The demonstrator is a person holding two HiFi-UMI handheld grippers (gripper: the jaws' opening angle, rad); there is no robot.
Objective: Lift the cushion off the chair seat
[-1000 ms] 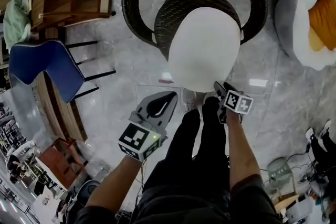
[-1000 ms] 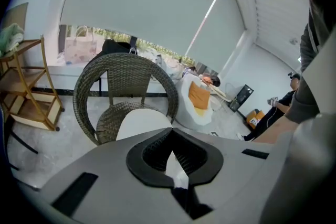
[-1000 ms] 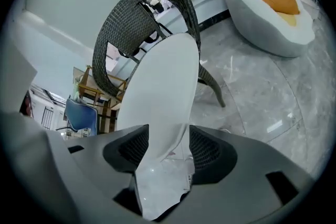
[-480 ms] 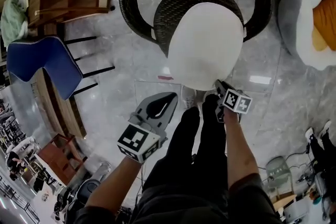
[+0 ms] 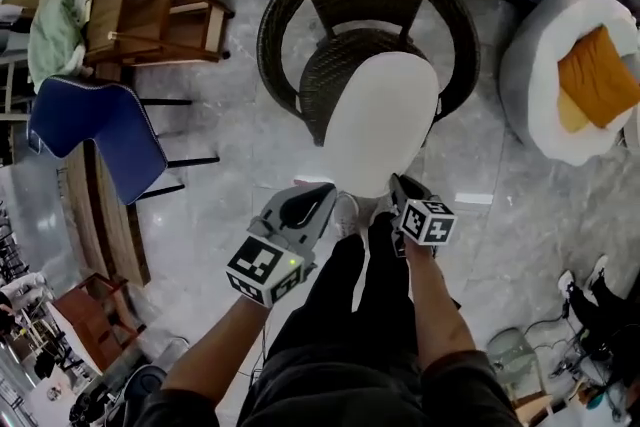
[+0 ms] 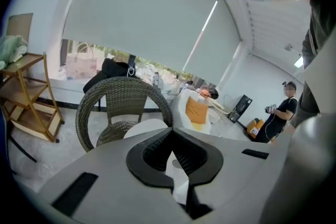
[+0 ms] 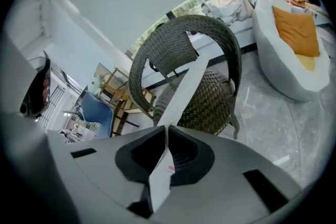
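The left gripper hangs just short of the cushion's near edge, jaws together and holding nothing. The right gripper is closing on that edge, its pads pinching it. Beyond, the white cushion slants over the front of the wicker chair seat.

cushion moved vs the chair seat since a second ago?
Yes. The cushion has tipped up. Its near edge has risen off the wicker chair seat, and more of the weave now shows along the cushion's left side.
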